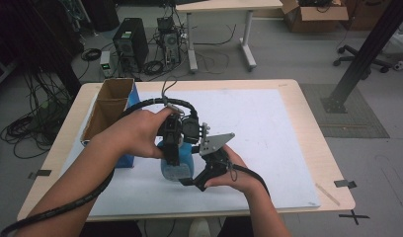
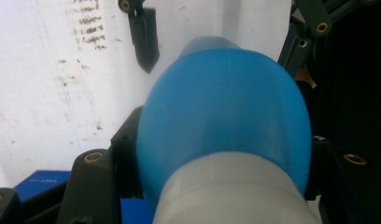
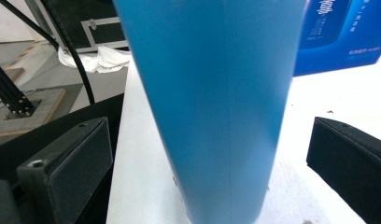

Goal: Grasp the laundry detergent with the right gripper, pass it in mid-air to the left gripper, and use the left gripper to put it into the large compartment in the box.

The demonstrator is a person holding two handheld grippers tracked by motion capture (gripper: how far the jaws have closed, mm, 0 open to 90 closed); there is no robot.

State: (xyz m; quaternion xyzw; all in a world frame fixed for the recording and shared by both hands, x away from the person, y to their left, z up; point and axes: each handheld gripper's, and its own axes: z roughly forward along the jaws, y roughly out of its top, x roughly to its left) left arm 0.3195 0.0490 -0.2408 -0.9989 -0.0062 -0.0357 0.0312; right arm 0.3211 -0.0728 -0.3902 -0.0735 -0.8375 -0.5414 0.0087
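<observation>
**Both claws at the blue bottle**

I have the blue bottle [image 1: 176, 165] standing on the white mat [image 1: 268, 133] near the table's front edge, just beside the blue box [image 1: 124, 160]. My left gripper [image 1: 174, 148] comes from above and pinches the bottle's rounded shoulder, jaws pressed against both sides. My right gripper [image 1: 192, 178] sits low at the bottle's body, jaws spread wide, pads [image 3: 69, 161] clear of its wall. A cardboard box [image 1: 110, 106] stands behind.

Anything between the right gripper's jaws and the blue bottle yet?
Nothing: in the right gripper view, bare gaps sit either side of the blue bottle, the right gripper open around it.
</observation>
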